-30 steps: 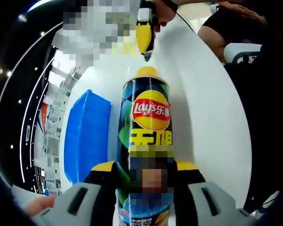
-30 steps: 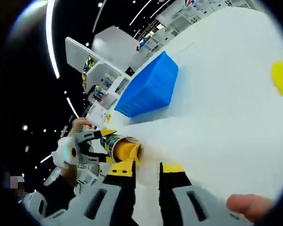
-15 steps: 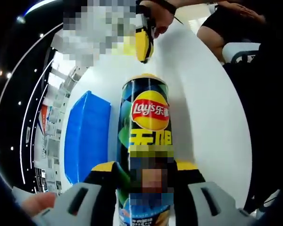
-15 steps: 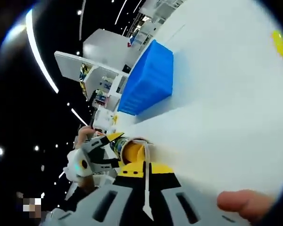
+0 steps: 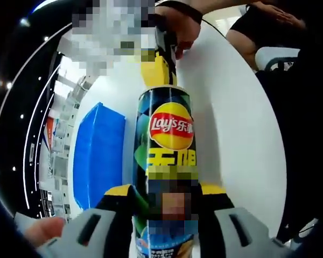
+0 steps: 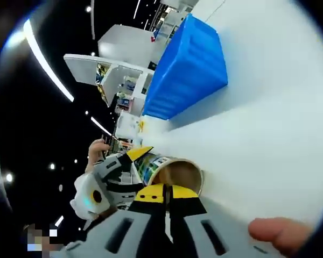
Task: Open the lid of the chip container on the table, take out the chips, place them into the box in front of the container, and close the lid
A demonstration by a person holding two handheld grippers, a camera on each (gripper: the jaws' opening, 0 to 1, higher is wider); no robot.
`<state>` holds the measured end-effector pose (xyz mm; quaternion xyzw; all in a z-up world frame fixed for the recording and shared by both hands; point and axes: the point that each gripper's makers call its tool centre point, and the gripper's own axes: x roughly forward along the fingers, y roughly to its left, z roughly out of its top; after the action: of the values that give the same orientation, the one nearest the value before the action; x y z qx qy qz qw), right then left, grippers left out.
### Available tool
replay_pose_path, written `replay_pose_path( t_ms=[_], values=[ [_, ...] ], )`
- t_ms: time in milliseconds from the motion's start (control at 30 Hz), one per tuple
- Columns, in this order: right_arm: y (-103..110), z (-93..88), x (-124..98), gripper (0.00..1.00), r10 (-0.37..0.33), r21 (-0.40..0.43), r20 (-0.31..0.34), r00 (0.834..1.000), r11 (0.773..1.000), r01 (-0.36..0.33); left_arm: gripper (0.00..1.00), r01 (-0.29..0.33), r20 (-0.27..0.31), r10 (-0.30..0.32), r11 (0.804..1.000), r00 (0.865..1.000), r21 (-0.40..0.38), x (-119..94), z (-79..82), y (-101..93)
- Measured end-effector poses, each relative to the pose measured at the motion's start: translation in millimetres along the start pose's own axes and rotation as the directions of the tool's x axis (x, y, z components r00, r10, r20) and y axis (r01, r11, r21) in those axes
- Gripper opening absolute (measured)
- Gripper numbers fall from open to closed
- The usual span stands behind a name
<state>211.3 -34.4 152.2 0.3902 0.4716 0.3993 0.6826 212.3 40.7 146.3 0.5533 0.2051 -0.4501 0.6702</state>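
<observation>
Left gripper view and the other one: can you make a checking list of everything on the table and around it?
Surface: white table.
Job's things: chip can, lid off, mouth open; blue box beside it, not touching.
Clutter: nothing seen.
Grippers: left gripper shut on the chip can; right gripper with jaws together at the can's open mouth.
Cables: nothing seen.
Surroundings: white shelves, light strips on a dark ceiling, seated person.

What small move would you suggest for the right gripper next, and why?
Probably part the right gripper slightly and ease it into the chip container. Its mouth is open, the jaws sit closed at its rim, and the left gripper grips it steady. The blue box lies beside it.
</observation>
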Motion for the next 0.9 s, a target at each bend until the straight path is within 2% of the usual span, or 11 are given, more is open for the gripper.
replay_pose_path(
  t_ms=[100,133,200,267,300,367,433,600,667,833,900],
  values=[
    [2.3,-2.5,-3.0,0.03,0.012,-0.016,0.028,1.000,1.000,-0.012,0.46,-0.002,0.017,0.002,1.000,1.000,0.000,-0.5,0.0,-0.2],
    [2.7,1.5,-6.0,0.03,0.018,-0.015,0.050,0.999,1.000,-0.018,0.46,-0.003,0.022,0.003,1.000,1.000,0.001,-0.4,0.2,-0.2],
    [2.7,14.4,-14.7,0.03,0.017,-0.028,0.143,0.990,1.000,-0.013,0.46,-0.007,0.031,0.007,1.000,0.999,0.003,-0.9,0.6,-0.7],
    [-3.4,24.4,-28.0,0.01,0.019,-0.029,0.155,0.988,0.999,-0.014,0.46,-0.012,0.036,0.012,1.000,0.999,0.005,-1.4,0.9,-1.2],
    [-4.1,28.2,-33.0,0.01,0.030,-0.023,0.166,0.986,0.999,-0.026,0.46,-0.013,0.037,0.013,1.000,0.999,0.005,-1.7,1.0,-1.5],
    [8.9,30.1,-40.2,0.02,0.111,-0.002,0.194,0.975,0.994,-0.112,0.46,-0.012,0.038,0.012,1.000,0.999,0.004,-1.6,1.2,-1.7],
    [15.2,29.8,-44.9,0.05,0.166,0.022,0.168,0.972,0.985,-0.172,0.46,-0.010,0.035,0.010,1.000,0.999,0.003,-1.5,1.2,-1.8],
    [15.6,24.2,-33.8,0.13,0.151,-0.081,0.161,0.975,0.987,-0.140,0.46,-0.008,0.032,0.008,1.000,0.999,0.002,-1.6,1.0,-2.5],
    [19.9,15.3,-26.4,0.20,0.152,-0.087,0.131,0.980,0.986,-0.141,0.46,-0.008,0.033,0.008,1.000,0.999,0.001,-1.7,1.0,-2.7],
    [24.1,-3.1,-12.9,0.19,0.141,-0.123,0.050,0.989,0.983,-0.134,0.47,-0.005,0.031,0.005,1.000,1.000,0.001,-1.6,0.9,-3.1],
    [25.3,-8.1,-8.4,0.09,0.137,-0.135,0.031,0.990,0.982,-0.132,0.47,-0.003,0.028,0.002,1.000,1.000,0.002,-1.6,0.8,-3.3]
  ],
)
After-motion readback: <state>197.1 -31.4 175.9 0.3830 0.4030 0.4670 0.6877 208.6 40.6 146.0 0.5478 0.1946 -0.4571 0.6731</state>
